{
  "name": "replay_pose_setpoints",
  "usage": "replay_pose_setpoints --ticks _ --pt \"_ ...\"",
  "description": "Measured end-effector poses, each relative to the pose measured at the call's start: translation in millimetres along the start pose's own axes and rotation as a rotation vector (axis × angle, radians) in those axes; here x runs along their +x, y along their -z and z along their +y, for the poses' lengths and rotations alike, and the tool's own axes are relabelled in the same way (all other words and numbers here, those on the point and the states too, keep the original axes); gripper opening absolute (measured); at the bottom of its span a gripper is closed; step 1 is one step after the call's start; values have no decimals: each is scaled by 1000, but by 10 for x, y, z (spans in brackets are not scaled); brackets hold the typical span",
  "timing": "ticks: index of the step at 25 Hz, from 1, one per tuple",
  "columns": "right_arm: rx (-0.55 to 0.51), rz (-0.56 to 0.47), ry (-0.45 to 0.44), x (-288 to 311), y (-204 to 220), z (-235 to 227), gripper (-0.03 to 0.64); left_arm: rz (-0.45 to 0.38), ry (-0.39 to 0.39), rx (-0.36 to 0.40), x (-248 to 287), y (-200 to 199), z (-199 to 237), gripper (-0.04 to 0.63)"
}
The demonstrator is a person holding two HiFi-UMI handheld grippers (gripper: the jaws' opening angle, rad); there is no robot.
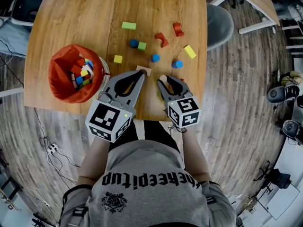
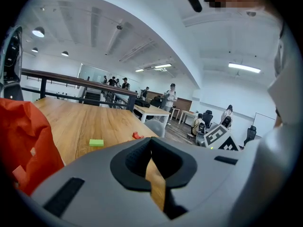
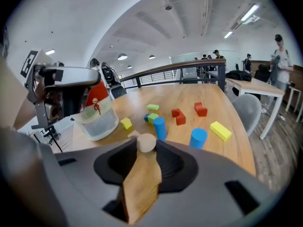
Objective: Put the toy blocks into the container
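Where the wooden table point(image 1: 80, 18) reaches its near left corner in the head view stands the container point(image 1: 59, 67) — a clear tub lined with an orange-red bag. It holds a heap of mixed-colour blocks, too jumbled to count.

Loose blocks on the table top, right of the container, ten:
- Green, two: a flat slab point(image 1: 129, 26) and a cube point(image 1: 142, 46).
- Red, two: both arch pieces point(image 1: 161, 39), well apart from the container.
- Yellow, two: a small cube point(image 1: 118, 59) and a long bar point(image 1: 190, 51).
- Blue, three: two upright cylinders point(image 1: 155, 58) and one piece touching the green cube, its shape unclear.
- Plain wood, one: a squarish block point(image 1: 143, 70), just beside the left gripper point(image 1: 139, 75).

Held, one: a plain round wooden piece point(image 3: 146, 142), pinched at the tips of the right gripper point(image 1: 165, 79) near the table's near edge.

Left gripper: jaws pressed together — nothing between them.
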State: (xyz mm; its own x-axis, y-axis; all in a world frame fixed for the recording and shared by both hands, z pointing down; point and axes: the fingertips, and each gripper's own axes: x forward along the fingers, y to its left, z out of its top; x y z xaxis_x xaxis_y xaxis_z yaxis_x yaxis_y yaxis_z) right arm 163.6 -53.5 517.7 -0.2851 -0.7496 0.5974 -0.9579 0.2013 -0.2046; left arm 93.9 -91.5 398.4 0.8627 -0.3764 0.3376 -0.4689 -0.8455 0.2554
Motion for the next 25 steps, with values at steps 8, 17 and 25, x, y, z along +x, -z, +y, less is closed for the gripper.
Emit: replay_pose_setpoints --ticks 8,17,25 --pt "-38 -117 -79 -123 -534 297 134 -53 -40 7 -196 -132 56 15" --pt "-94 -193 -146 -209 -894 662 135 -106 -102 14 -527 -215 158 15" --pt "-150 -232 -217 -207 -1140 976 135 -147 -190 9 -878 -244 281 15"
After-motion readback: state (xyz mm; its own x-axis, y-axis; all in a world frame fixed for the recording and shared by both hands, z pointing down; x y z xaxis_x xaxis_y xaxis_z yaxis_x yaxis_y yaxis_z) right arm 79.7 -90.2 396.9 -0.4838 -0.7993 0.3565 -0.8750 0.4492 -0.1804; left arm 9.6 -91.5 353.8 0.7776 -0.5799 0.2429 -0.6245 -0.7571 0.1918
